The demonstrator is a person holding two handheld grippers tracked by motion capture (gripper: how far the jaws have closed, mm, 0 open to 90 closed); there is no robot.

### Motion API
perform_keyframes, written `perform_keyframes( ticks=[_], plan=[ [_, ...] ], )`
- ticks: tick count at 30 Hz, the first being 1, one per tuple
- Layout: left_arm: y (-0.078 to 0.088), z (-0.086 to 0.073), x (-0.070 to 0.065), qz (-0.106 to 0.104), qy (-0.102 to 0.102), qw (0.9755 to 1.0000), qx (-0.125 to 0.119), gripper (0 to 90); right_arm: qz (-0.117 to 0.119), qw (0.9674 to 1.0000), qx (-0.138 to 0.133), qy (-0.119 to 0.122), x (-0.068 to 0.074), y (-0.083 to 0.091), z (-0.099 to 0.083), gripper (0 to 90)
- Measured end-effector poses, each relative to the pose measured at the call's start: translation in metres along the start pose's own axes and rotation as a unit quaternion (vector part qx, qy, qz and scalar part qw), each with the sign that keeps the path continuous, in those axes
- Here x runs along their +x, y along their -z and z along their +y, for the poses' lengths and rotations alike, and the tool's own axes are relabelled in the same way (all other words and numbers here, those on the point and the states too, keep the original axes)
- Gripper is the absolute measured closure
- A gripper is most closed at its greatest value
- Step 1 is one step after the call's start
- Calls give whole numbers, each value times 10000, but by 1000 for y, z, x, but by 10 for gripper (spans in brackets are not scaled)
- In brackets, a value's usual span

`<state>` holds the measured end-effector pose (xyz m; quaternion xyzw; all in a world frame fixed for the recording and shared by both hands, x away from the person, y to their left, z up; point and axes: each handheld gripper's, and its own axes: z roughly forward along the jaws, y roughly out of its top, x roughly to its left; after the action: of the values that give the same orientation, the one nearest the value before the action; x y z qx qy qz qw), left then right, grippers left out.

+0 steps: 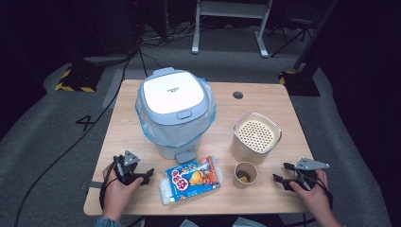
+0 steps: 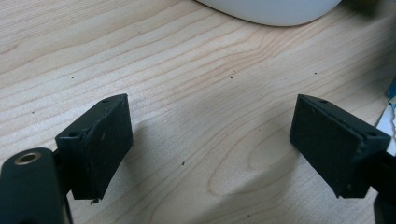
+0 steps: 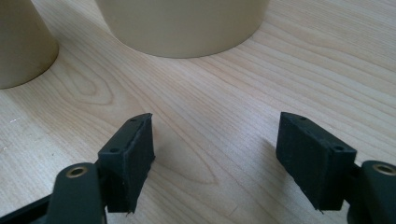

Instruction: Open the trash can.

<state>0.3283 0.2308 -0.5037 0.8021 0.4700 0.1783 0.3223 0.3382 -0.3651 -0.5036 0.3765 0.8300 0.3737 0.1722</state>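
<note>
A person's 2 hands rest at the near edge of a wooden table [image 1: 132, 94], each w/ a gripper. Left gripper [image 1: 146, 176], jaws wide and empty, sits just left of a blue snack packet [image 1: 194, 178]. Right gripper [image 1: 283, 174], jaws also wide, sits right of a paper cup [image 1: 245, 175]. Behind: a lidded bin w/ plastic liner [image 1: 174, 111] and a beige perforated-top container [image 1: 256, 137].
</note>
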Motion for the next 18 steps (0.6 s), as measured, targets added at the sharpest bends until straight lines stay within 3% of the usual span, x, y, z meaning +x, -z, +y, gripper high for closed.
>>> perform_keyframes(
  ticks=[4, 8, 13, 18],
  plan=[
    [4, 3, 3, -1, 27, 10000, 73, 280, -1, 10000, -4, 1, 0, 0, 0, 283],
    [11, 6, 6, -173, 206, 9996, 114, 373, -10, 10000, -5, -1, 0, 0, 0, 284],
    [24, 13, 7, -390, 110, 9991, 78, 422, -15, 10000, -10, 15, 0, 0, 0, 288],
    [43, 21, 3, -702, -146, 9974, 12, 483, -14, 10000, -11, 15, 0, 0, 0, 288]
  ],
)
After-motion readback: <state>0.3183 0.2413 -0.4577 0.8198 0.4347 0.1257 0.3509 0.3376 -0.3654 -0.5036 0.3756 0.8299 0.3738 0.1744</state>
